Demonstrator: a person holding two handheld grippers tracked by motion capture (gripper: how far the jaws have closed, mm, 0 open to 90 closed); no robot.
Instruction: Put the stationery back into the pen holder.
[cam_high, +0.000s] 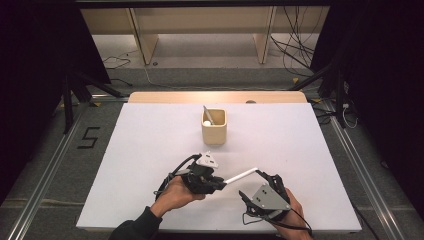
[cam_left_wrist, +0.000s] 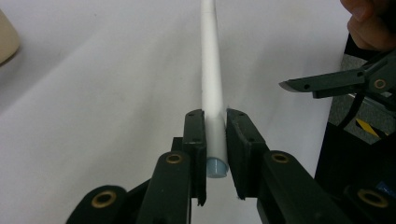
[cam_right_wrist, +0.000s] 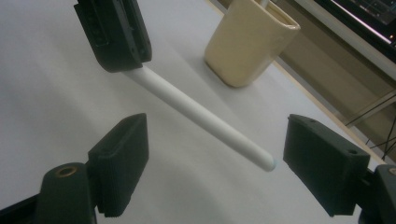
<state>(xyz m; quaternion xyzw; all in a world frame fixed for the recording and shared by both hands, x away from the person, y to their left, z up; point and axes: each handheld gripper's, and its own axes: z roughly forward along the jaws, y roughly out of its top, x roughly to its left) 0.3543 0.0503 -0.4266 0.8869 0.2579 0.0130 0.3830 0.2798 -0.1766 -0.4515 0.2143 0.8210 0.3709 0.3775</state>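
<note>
A long white stick (cam_high: 240, 176) hangs just above the white table, and my left gripper (cam_high: 218, 184) is shut on its near end. In the left gripper view the white stick (cam_left_wrist: 211, 70) runs straight away from the two pads, which press on both its sides. My right gripper (cam_high: 264, 179) stands open at the stick's far end. In the right gripper view the white stick (cam_right_wrist: 201, 116) crosses between the wide-apart fingers (cam_right_wrist: 122, 154) without touching them, its tip close to the right one. A beige cup (cam_high: 214, 126) with a white utensil in it stands farther back.
The white table top (cam_high: 150, 145) has free room on the left and right. The beige cup (cam_right_wrist: 249, 42) stands near the far edge, by a wooden strip (cam_high: 165, 97). Beyond the table are shelving and cables on the floor.
</note>
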